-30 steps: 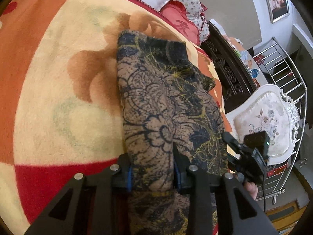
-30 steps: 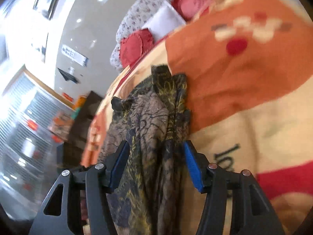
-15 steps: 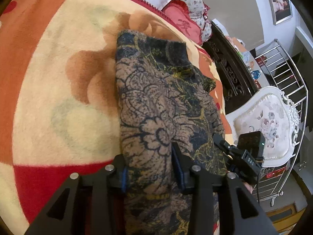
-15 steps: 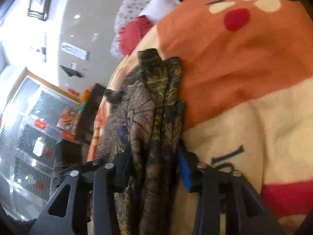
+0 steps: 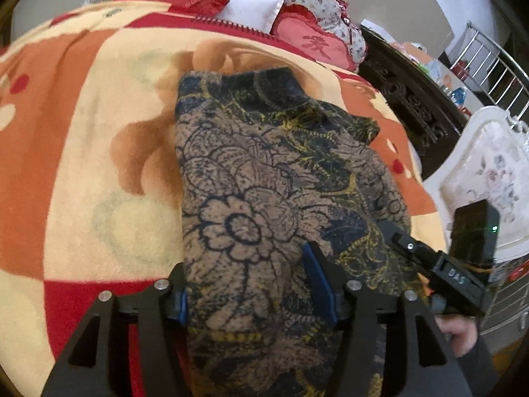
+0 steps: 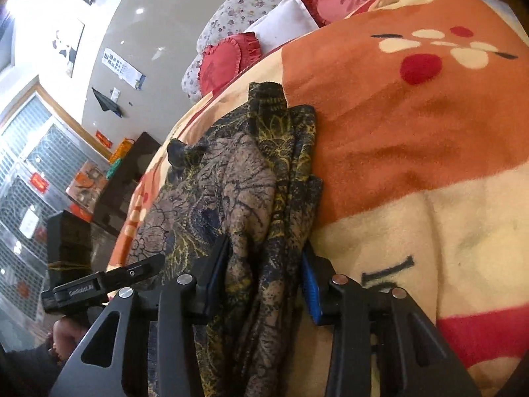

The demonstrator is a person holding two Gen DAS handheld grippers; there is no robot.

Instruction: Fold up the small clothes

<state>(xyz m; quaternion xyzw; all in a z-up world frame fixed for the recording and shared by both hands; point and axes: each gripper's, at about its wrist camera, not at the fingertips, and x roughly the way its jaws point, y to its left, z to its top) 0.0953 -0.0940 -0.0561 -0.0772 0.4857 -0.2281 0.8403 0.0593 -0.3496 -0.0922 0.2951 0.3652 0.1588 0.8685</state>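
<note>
left fingers just opened | garment folded, brown-navy floral

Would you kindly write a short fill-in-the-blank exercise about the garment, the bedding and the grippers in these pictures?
1. The patterned garment lies on an orange, cream and red ____.
2. The garment's large outlined motif in front of the left gripper is a ____.
3. The pads on the right gripper are coloured ____.
4. The cloth between the right gripper's jaws is bunched, while in front of the left gripper it lies ____.

Missing words: blanket; flower; blue; flat
</note>
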